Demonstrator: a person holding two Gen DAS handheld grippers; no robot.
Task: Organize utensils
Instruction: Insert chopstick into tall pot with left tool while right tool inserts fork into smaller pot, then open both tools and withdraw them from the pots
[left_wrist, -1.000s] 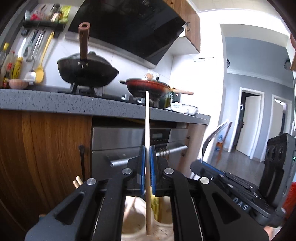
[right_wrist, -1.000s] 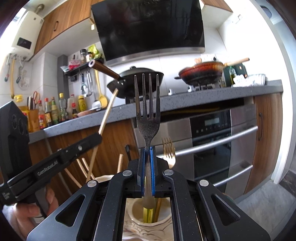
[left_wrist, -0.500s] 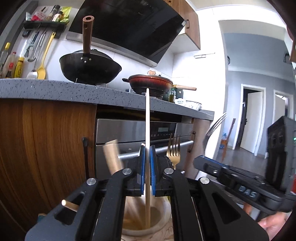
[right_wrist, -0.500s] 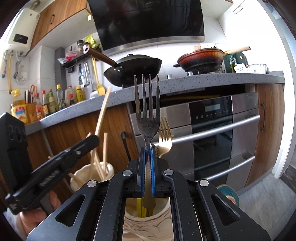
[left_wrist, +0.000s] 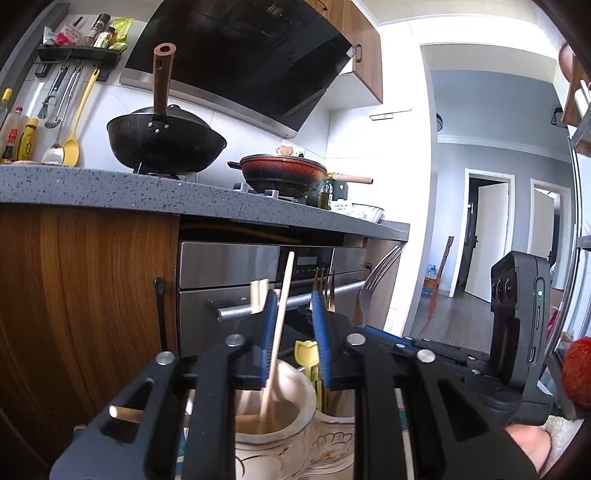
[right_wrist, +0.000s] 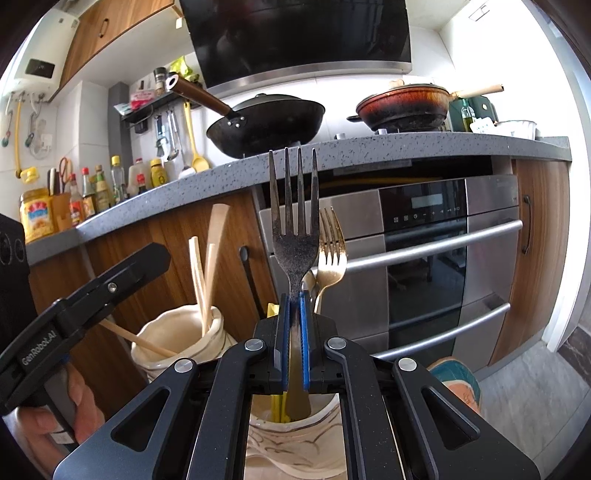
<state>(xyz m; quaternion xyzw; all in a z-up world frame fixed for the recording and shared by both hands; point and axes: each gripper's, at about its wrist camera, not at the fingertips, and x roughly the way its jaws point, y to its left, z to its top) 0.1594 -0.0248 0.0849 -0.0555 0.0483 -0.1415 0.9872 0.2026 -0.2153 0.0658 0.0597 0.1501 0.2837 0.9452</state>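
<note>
My left tongs (left_wrist: 293, 332) are opening right now. The wooden chopstick (left_wrist: 280, 314) sits loose between the blue pads, leaning against the left pad, its lower end down in the cream ceramic pot (left_wrist: 280, 417) just under the tongs. My right tongs (right_wrist: 294, 332) are clamped tight on the dark steel fork (right_wrist: 294, 221), tines up, handle end dipping into the second pot (right_wrist: 295, 439). A gold fork (right_wrist: 332, 254) stands in that pot too, just right of mine. More chopsticks (right_wrist: 201, 280) poke out of the left pot.
</note>
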